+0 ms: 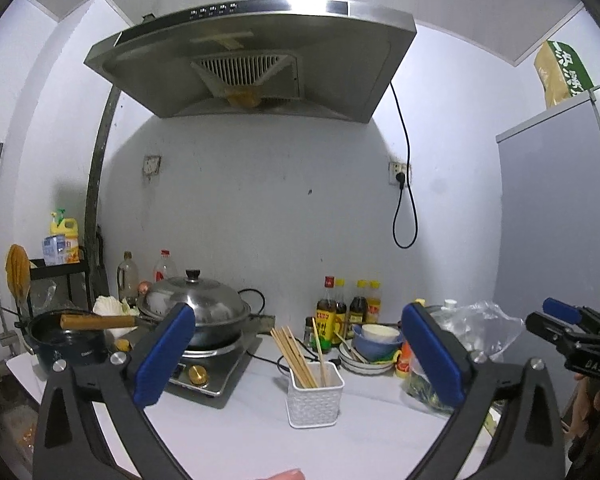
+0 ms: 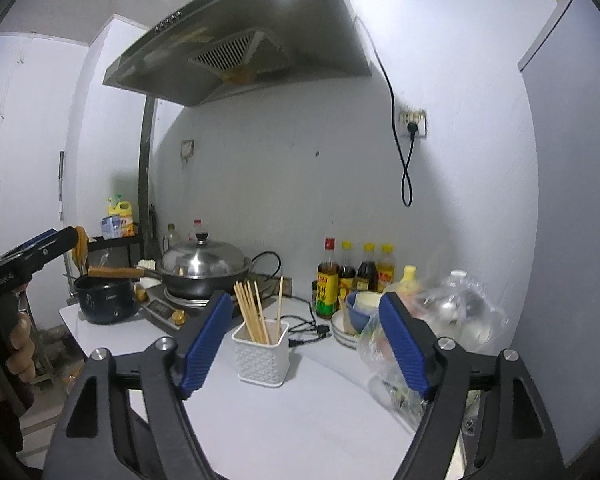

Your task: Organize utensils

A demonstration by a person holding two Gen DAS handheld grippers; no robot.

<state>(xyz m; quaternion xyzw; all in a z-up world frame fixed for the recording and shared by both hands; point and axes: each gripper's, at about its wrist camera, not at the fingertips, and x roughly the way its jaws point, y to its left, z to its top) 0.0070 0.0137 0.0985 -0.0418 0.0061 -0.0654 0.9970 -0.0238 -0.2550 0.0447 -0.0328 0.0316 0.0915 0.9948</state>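
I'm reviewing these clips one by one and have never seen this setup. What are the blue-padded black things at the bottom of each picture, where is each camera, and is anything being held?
No robot here: a person holds one handheld gripper in each hand. Each picture comes from a fisheye camera on a gripper, looking forward between its two blue-padded fingers. One view shows the left gripper, the other the right gripper. Both have their jaws wide open and hold nothing. On the white countertop ahead stands a white holder with wooden chopsticks upright in it. Behind are a lidded wok on a cooktop, sauce bottles, stacked bowls and a plastic bag.
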